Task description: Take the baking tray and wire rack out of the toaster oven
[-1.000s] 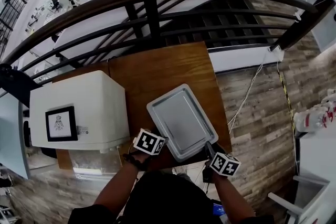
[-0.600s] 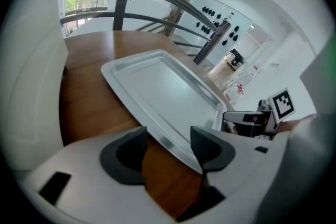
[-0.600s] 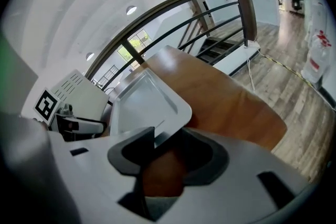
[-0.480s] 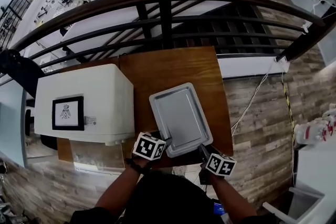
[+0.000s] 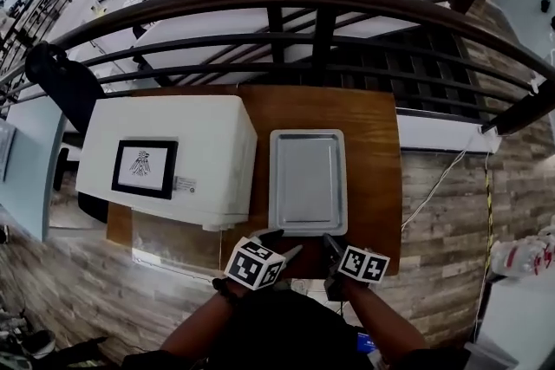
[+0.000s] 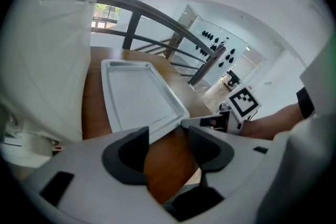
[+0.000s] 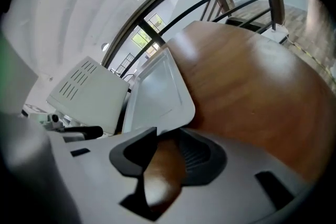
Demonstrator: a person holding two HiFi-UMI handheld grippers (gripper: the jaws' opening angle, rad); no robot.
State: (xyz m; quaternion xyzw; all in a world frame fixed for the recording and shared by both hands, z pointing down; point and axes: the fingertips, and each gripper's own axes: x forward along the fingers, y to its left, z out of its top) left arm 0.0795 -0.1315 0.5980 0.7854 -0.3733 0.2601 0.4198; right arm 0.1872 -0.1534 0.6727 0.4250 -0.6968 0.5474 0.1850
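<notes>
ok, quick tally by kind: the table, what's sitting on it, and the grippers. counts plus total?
wooden table: 1
toaster oven: 1
baking tray: 1
grippers: 2 (left gripper, right gripper, both with jaws apart and nothing in them)
Total: 5

The baking tray point(image 5: 307, 182) is showing smooth, dull-silver metal with a soft sheen. The table point(image 5: 375, 130) is gleaming as glossy brown wood. The toaster oven point(image 5: 208, 134) is wearing a smooth, matt white casing. The floor point(image 5: 451, 238) is looking like rough grey-brown planks.
</notes>
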